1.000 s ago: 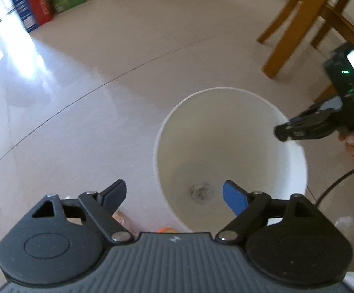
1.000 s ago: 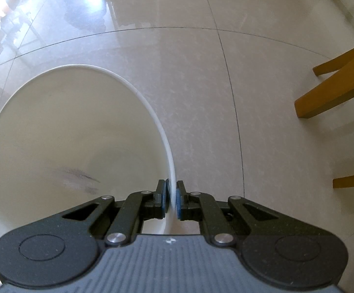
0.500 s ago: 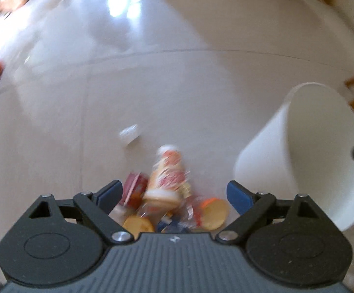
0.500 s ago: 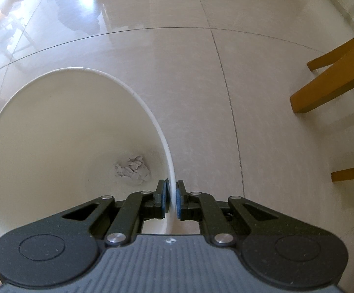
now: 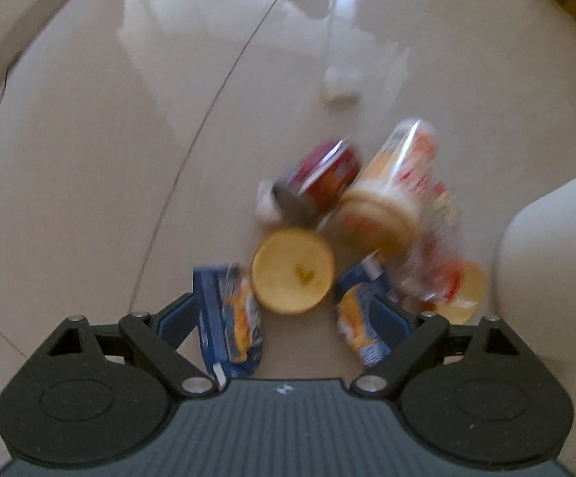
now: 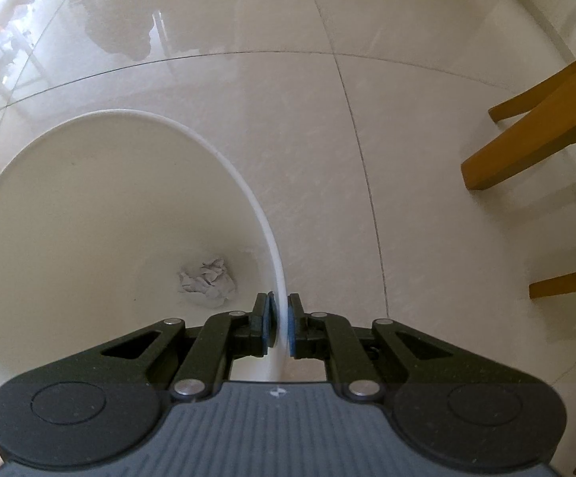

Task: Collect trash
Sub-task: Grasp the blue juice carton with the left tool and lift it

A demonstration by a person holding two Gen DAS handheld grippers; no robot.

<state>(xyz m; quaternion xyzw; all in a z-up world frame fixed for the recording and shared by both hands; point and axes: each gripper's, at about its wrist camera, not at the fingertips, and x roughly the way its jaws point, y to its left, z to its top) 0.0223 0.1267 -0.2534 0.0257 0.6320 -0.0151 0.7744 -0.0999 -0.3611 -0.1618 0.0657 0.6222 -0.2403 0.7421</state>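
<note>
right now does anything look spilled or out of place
Yes. A heap of trash lies loose on the floor: a red can, a yellow lid, blue wrappers, all blurred. The white bin holds only one crumpled paper.

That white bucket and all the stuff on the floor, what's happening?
Someone is picking up trash with a gripper in each hand. The right gripper is pinching the rim of the white bucket, which has one crumpled paper ball at the bottom. The left gripper is open above a pile of trash on the floor: blue wrappers, a round yellow lid, a red can and a plastic jar. Nothing there is grabbed yet.
</note>
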